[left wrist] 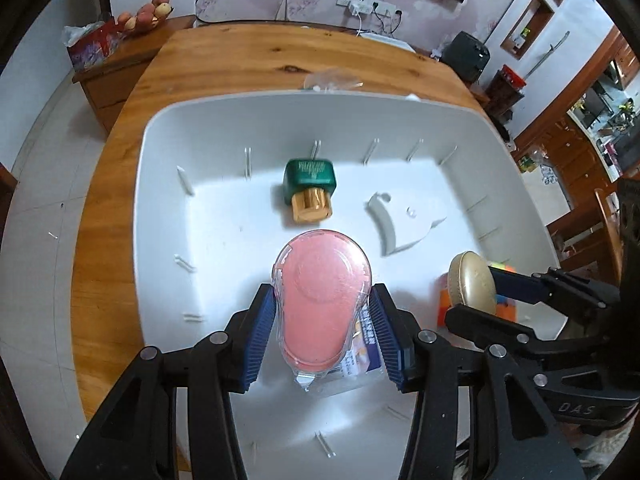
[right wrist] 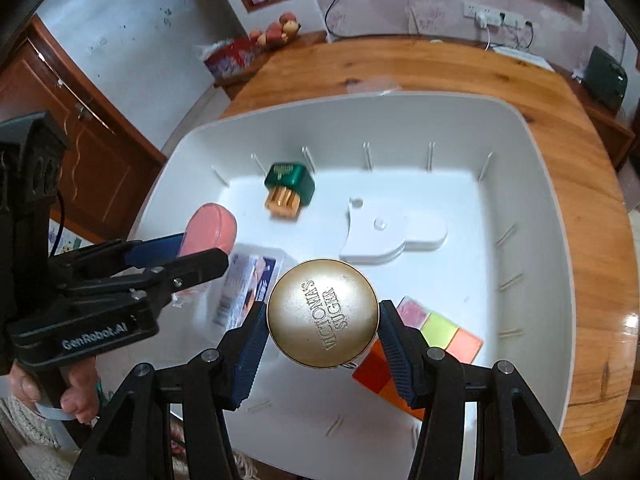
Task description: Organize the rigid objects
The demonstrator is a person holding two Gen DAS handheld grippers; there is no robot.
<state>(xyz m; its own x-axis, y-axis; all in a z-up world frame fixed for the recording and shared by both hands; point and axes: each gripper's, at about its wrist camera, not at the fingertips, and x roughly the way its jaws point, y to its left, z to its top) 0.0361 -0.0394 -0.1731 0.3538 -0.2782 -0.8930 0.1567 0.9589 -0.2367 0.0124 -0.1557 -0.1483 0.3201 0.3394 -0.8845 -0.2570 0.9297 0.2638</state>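
Note:
My left gripper (left wrist: 322,316) is shut on a pink oval item in clear plastic packaging (left wrist: 322,292) and holds it over the white bin (left wrist: 160,200). The left gripper (right wrist: 200,252) and pink item (right wrist: 210,230) also show in the right wrist view. My right gripper (right wrist: 322,322) is shut on a round gold tin (right wrist: 322,314) lettered VICTORIA'S SUGER, over the bin (right wrist: 560,280). The gold tin (left wrist: 472,284) also shows in the left wrist view. A green bottle with a gold cap (left wrist: 310,188) (right wrist: 288,190) lies on the bin floor.
In the bin lie a white plastic piece (right wrist: 384,236) (left wrist: 404,222), a coloured cube (right wrist: 436,336) under the tin, and a printed packet (right wrist: 248,284). The bin stands on a wooden table (left wrist: 248,60). A clear lid (left wrist: 332,80) lies behind the bin.

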